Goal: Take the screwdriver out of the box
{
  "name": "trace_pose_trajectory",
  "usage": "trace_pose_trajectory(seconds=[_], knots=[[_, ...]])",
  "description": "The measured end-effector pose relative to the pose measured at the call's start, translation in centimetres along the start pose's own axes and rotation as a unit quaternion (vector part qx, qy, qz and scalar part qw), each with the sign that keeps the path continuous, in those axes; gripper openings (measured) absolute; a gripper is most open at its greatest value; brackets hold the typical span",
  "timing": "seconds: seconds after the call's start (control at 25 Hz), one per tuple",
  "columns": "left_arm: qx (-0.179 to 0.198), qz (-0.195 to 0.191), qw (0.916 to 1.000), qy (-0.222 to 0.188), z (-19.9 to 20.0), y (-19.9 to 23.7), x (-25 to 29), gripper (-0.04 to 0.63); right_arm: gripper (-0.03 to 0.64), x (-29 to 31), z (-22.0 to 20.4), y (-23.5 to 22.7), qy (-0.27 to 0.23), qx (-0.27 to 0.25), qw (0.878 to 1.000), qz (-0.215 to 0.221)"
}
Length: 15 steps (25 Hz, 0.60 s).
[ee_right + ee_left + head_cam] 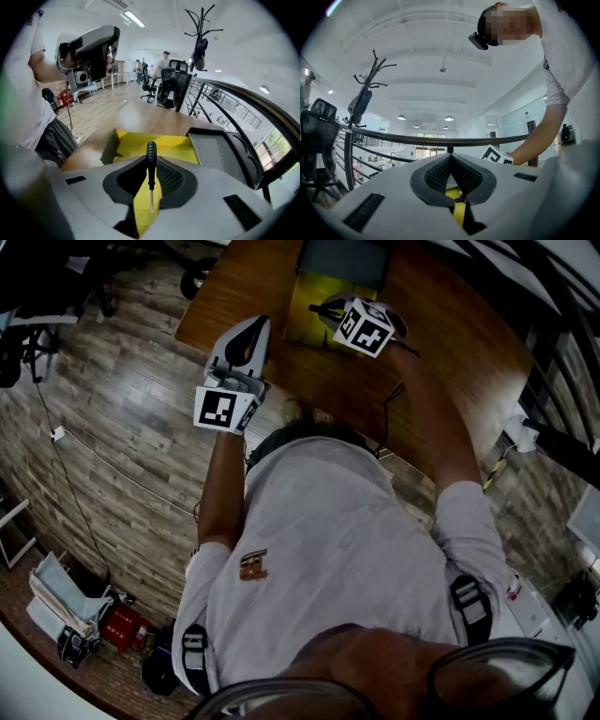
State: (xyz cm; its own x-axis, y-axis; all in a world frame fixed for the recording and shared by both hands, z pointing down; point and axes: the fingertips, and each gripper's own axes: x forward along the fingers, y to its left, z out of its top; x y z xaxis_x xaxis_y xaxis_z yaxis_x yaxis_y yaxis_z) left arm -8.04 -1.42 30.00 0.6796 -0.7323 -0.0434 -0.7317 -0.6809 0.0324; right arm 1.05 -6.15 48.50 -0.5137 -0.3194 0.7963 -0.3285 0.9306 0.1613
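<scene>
The right arm reaches forward over the wooden table (450, 352), and the right gripper (151, 165) hangs above the open yellow box (180, 144). Its fingers stand narrow, pinched on the black handle of the screwdriver (151, 153). The handle's end sticks out just past the fingertips, and the thin metal shaft runs back between the pads toward the camera. Yellow box lining shows behind and below the tool; I cannot tell whether it touches the box. The box's lid (220, 150), lined with grey foam, lies open beside the right finger.

The left arm is bent at the elbow, with the left gripper (249, 334) held near the table's edge. Its own view tilts upward at ceiling and railing. Its pads (440, 172) meet at the tips with nothing between them.
</scene>
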Motion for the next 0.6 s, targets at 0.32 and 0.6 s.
trace_pose_trajectory(seconds=[0.32,0.6], knots=[[-0.003,-0.021,0.9997,-0.009,0.3,-1.6,0.6,0.018,0.080,-6.0,4.6,0.9,-0.121,0.028,0.991,-0.057],[-0.008,-0.037,0.9992,-0.015,0.5,-3.0,1.2,0.020,0.080,-11.7,7.7,1.4,-0.223,0.076,0.968,-0.084]])
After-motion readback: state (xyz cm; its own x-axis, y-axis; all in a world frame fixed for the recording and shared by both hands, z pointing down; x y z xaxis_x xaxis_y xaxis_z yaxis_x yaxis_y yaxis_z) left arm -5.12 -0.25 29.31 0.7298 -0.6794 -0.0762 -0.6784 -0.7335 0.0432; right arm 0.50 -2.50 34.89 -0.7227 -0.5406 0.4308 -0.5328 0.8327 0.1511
